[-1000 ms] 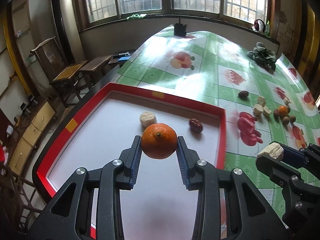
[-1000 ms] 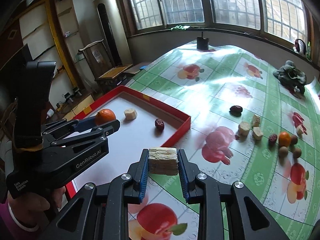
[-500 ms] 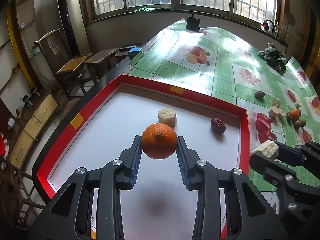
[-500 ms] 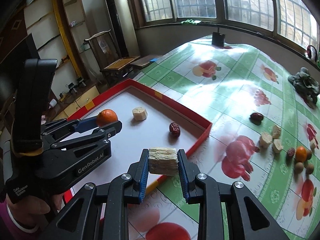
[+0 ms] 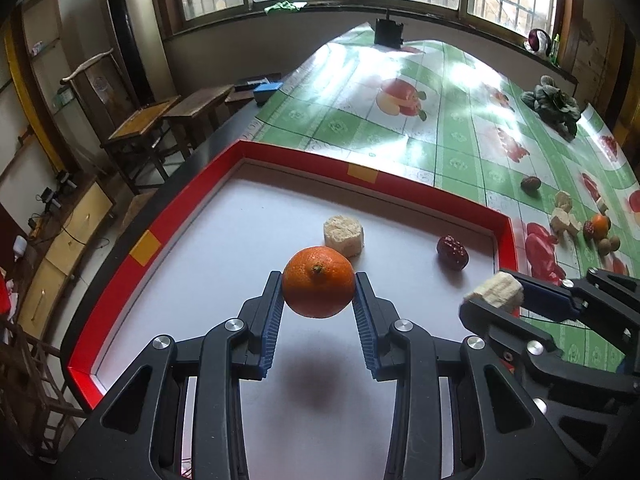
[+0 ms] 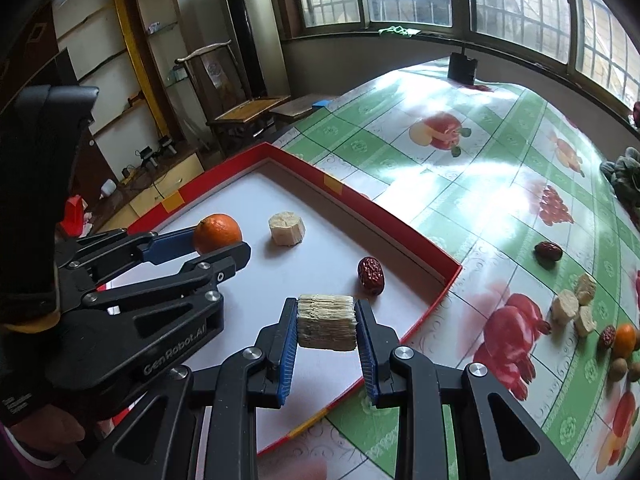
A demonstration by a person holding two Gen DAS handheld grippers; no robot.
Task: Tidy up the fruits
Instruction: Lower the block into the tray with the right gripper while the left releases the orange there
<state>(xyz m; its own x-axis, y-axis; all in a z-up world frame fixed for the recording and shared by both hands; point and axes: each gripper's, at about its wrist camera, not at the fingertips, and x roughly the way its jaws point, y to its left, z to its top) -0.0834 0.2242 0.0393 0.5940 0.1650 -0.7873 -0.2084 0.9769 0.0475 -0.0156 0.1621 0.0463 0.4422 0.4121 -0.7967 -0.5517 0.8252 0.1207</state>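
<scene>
My left gripper (image 5: 319,294) is shut on an orange tangerine (image 5: 319,281) and holds it above the white floor of a red-rimmed tray (image 5: 372,176); its shadow falls below. My right gripper (image 6: 327,322) is shut on a pale sugarcane chunk (image 6: 327,322) over the tray's near right corner. In the left wrist view that chunk (image 5: 496,290) shows at the right, in the right gripper's fingers (image 5: 552,300). In the right wrist view the tangerine (image 6: 217,233) shows at the left. On the tray floor lie another pale chunk (image 5: 344,230) and a red date (image 5: 452,253).
On the green fruit-print tablecloth (image 6: 472,184) to the right lie a dark date (image 6: 549,250), several pale chunks (image 6: 572,306), a small tangerine (image 6: 625,336), a red date and brown round fruits. A leafy vegetable (image 5: 554,104) lies far right. Wooden chairs (image 5: 160,124) stand beyond the table's left edge.
Both grippers have moved forward over the tray with their loads still held; the tray and its contents now appear closer and lower in both views.
</scene>
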